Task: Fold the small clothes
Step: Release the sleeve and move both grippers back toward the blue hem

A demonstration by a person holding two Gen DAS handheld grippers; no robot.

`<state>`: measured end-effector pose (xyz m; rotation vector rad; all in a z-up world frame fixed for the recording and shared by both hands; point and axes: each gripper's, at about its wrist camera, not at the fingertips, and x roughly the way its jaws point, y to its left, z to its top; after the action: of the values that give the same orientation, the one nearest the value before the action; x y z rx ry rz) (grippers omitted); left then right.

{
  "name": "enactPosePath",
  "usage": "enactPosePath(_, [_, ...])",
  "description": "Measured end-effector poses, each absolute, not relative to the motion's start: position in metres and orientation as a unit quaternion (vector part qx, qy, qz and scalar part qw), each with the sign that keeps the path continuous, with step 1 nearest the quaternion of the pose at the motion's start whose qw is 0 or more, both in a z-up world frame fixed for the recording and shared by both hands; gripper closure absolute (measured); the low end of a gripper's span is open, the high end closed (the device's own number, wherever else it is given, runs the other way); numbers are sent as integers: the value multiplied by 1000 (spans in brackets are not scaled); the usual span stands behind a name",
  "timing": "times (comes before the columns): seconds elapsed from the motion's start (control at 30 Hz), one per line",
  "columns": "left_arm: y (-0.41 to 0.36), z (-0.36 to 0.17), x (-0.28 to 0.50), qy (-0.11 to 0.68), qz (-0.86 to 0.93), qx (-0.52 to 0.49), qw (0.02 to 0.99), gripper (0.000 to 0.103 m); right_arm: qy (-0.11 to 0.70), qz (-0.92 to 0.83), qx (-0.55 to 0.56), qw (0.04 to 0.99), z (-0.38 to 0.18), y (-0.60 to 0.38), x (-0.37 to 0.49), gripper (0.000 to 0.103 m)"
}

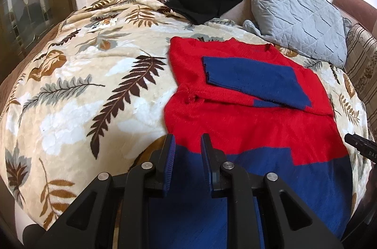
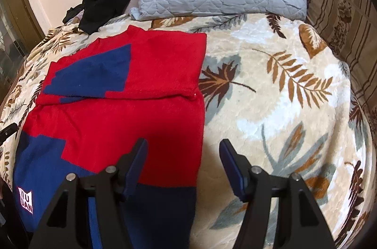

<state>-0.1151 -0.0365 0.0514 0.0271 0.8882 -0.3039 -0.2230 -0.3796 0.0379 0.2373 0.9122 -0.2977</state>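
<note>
With the sweater (image 1: 247, 121) lying flat on the bed (image 1: 77, 93), sleeves already folded in, its blue hem sits right under both tools. The left tool (image 1: 188, 143) is pinched nearly closed at the hem, though whether it grips cloth I cannot tell; the right tool (image 2: 183, 150) stands open astride the sweater's edge. Both corners should be gripped evenly, then carried forward together toward the collar, to keep the fold square.

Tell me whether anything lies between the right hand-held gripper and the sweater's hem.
Nothing visible does. The right hand-held gripper stands open directly over the red and blue sweater at its edge, only the leaf-print blanket beside it.
</note>
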Motion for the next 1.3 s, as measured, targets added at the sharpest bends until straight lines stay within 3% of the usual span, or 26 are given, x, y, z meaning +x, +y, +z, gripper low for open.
enactPosePath(0.67, [-22, 34, -123, 446, -140, 7, 884, 92, 436, -154, 111, 880, 35, -382, -225, 35])
enactPosePath(1.3, [-14, 20, -118, 462, -128, 2, 878, 92, 434, -164, 147, 874, 21, -411, -139, 35])
